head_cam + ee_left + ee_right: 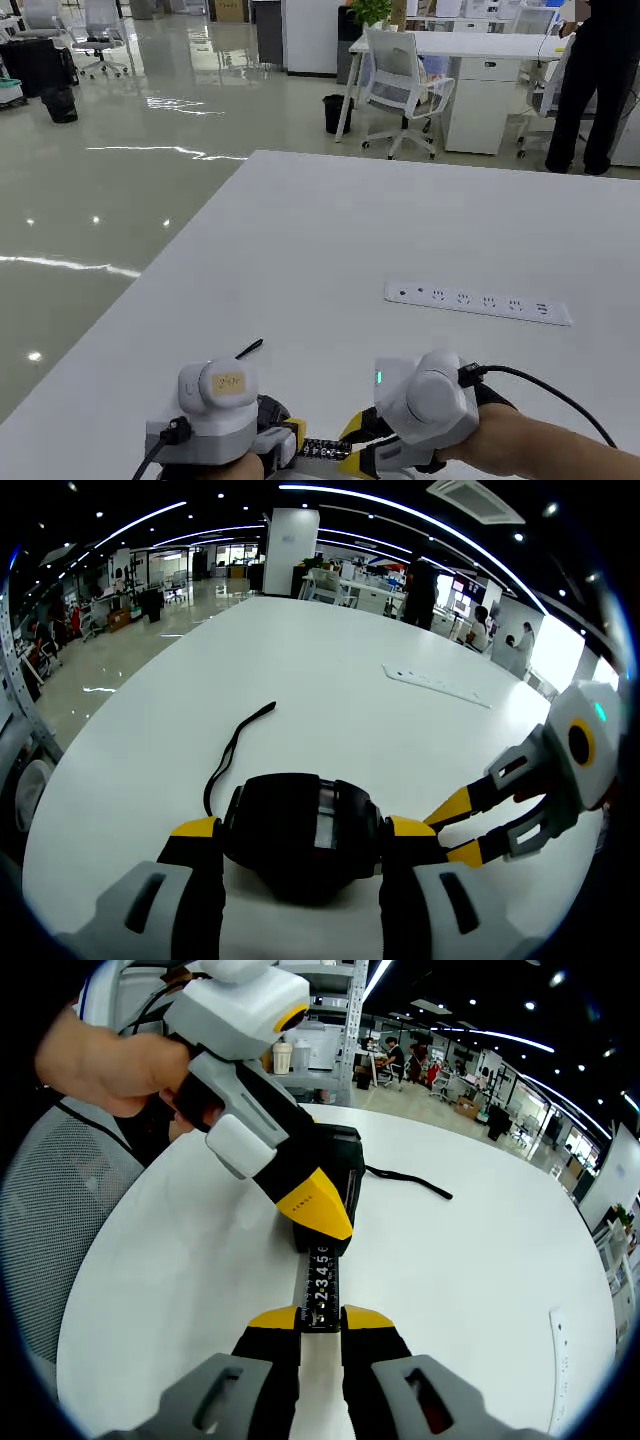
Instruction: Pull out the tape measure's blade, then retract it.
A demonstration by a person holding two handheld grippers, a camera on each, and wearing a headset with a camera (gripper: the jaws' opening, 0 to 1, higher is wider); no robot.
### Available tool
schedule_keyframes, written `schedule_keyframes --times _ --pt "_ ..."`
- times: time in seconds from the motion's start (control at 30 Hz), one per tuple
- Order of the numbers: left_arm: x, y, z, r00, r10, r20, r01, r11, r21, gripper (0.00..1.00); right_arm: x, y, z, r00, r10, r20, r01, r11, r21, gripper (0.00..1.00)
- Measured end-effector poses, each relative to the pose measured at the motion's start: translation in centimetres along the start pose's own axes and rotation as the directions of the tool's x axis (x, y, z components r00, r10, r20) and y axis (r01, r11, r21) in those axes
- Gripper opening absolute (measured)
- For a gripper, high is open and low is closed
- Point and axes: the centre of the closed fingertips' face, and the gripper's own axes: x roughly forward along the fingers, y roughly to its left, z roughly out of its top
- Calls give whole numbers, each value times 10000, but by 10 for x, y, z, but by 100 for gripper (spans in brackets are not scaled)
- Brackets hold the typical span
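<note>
Counting: we log one left gripper, one right gripper, one tape measure case with one blade, one strap, one power strip and one table.
Left gripper fingers: clenched on the tape measure case, one yellow-tipped jaw on each side of it.
Right gripper fingers: pinched on the free end of the blade, which runs up out of the narrow slot between the two yellow tips.
Task thing, where: the case sits on the table at the near edge, low in the head view, with the two grippers facing each other across a short drawn-out stretch of blade.
Case: black, rounded, chunky, with a paler band down its middle in the left gripper view.
Blade: flat, dark strip with white digits; we read 2 3 4 5 6.
Strap: thin black cord, lying loose and curved on the table beyond the case.
Grippers, build: grey and white plastic bodies, black jaws, yellow wedge tips, and a black cable on each.
Table: white, smooth, matte.
Power strip: long, flat, white; its sockets are too small for a sure count.
Hidden: the blade's very tip is covered by the right jaws.
Cut off: the head view crops the case and both hands at its bottom edge.
Background: glossy floor, one white office chair and one person in black cropped at the top.
</note>
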Motion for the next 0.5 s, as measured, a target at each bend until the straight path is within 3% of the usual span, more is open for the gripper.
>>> schedule_keyframes --times 0.5 --pt "0 0 0 10000 -23 22 24 10000 -62 58 4 0 5 10000 -18 31 18 10000 26 15"
